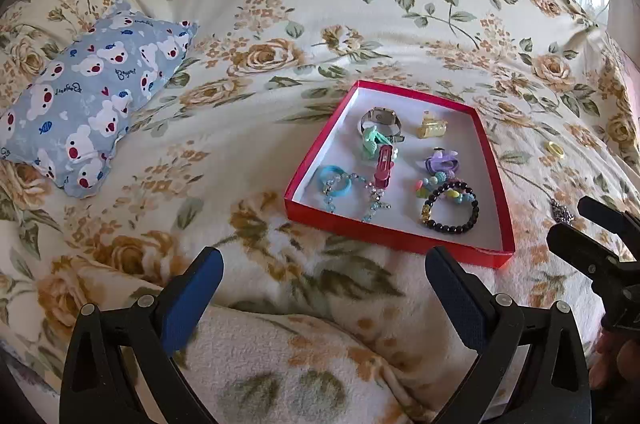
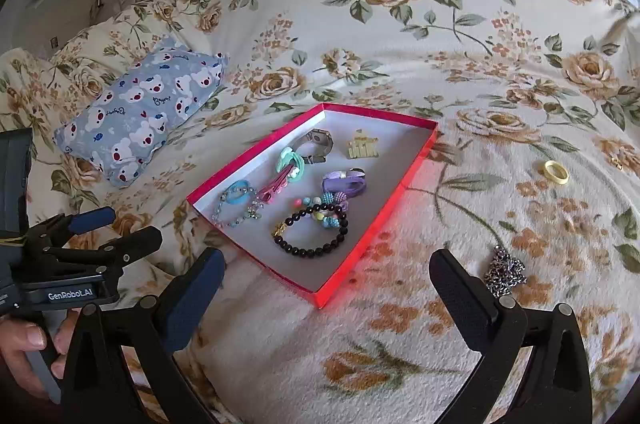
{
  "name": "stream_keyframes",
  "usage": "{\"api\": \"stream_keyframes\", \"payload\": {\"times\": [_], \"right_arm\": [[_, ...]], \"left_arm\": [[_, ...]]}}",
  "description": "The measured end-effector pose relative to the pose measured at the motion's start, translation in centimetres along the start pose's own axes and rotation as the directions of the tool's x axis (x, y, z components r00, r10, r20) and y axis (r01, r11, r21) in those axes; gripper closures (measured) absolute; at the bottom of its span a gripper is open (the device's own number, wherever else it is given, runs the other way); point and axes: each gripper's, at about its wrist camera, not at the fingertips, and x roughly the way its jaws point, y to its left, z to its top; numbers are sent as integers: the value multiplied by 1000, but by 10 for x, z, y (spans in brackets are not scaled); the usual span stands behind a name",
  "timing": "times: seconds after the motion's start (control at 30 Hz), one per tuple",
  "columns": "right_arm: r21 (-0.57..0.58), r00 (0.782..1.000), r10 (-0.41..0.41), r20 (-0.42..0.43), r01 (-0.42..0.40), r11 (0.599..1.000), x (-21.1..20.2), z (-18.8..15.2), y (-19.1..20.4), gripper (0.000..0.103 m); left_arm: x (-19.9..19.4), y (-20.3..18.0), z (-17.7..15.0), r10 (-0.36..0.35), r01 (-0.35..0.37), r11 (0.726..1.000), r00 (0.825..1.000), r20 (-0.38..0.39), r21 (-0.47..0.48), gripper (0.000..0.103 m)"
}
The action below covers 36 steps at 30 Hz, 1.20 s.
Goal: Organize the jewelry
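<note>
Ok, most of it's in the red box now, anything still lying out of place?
Yes. Two pieces lie outside the red box, on the blanket to its right: a yellow ring farther back, and a bunched silver chain beside the right gripper. Both grippers are open and empty, the left gripper included.

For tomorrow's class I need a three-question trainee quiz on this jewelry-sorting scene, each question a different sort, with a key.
1. True or false: the black bead bracelet lies inside the red box.
2. Multiple choice: which item lies on the blanket, outside the box? A) the watch B) the yellow ring C) the purple hair tie
3. Fill in: the silver chain lies nearest the ___ tool.

Key:
1. True.
2. B.
3. Right: the chain sits just beyond the right tool, whose jaws stand wide apart, as do those of the left tool.
</note>
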Motion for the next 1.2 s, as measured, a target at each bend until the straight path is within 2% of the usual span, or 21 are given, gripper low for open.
{"api": "stream_keyframes", "payload": {"times": [0.4, 1.2], "right_arm": [[-33, 1000, 7, 13, -6, 999, 2, 2, 9, 0], [-69, 1000, -13, 10, 13, 998, 7, 4, 14, 0]], "left_arm": [[-4, 0, -5, 23, -23, 1000, 999, 32, 11, 1], [0, 1, -3, 27, -28, 999, 999, 44, 18, 1]]}}
